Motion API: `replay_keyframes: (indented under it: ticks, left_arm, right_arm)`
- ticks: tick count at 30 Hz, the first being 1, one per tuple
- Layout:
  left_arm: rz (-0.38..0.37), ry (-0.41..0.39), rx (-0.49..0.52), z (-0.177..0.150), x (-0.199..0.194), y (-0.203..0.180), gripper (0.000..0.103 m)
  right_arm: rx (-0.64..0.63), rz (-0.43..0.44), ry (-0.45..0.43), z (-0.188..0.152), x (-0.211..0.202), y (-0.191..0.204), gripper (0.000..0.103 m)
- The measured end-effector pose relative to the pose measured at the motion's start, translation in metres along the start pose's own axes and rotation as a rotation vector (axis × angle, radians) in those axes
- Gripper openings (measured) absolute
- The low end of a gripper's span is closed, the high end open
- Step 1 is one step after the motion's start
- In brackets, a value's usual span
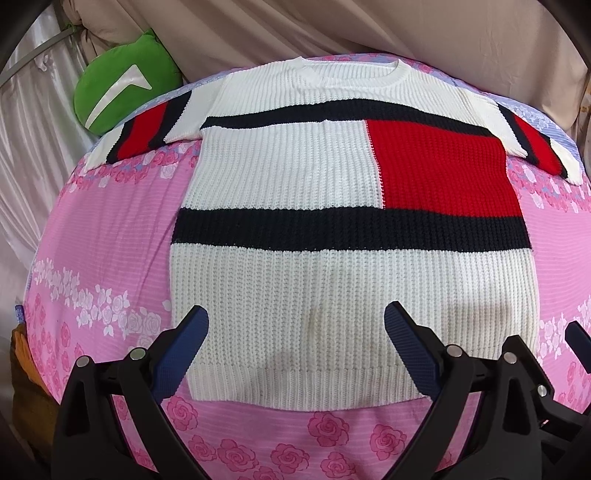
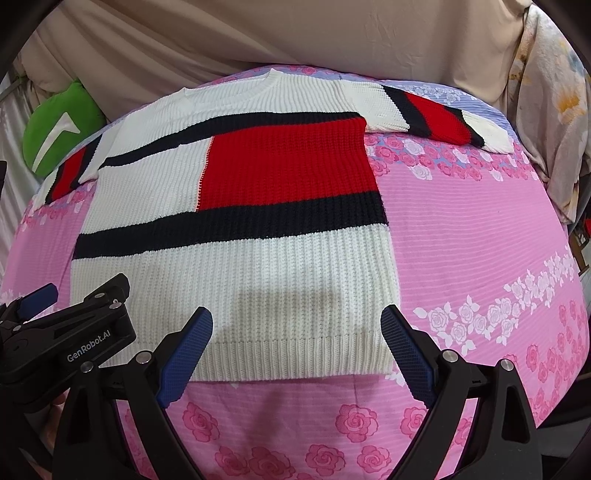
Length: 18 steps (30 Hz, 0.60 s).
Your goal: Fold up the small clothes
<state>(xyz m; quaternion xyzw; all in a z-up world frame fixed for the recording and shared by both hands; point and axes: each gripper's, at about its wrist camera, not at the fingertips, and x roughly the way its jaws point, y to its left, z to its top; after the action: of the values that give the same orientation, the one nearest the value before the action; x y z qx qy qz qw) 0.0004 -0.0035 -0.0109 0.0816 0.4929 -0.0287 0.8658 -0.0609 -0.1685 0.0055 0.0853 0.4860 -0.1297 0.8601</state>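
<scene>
A small knitted sweater, white with black bands and a red block, lies flat on the pink rose-print sheet, neck away from me and both sleeves spread out. It also shows in the right wrist view. My left gripper is open and empty, hovering over the sweater's hem. My right gripper is open and empty over the hem's right part. The left gripper's body shows at the left of the right wrist view.
A green cushion lies at the far left edge of the bed. Beige drapes hang behind. A floral cloth hangs at the far right. Pink sheet lies bare to the right of the sweater.
</scene>
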Motion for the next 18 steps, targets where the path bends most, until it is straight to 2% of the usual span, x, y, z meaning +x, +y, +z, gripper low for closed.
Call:
replay_keyframes:
  ticks: [18]
  left_arm:
    - [0.000,0.001,-0.001,-0.0004,0.0015,0.0006,0.094]
  right_arm:
    - [-0.003,-0.001,0.002,-0.0001,0.0006,0.0012,0.091]
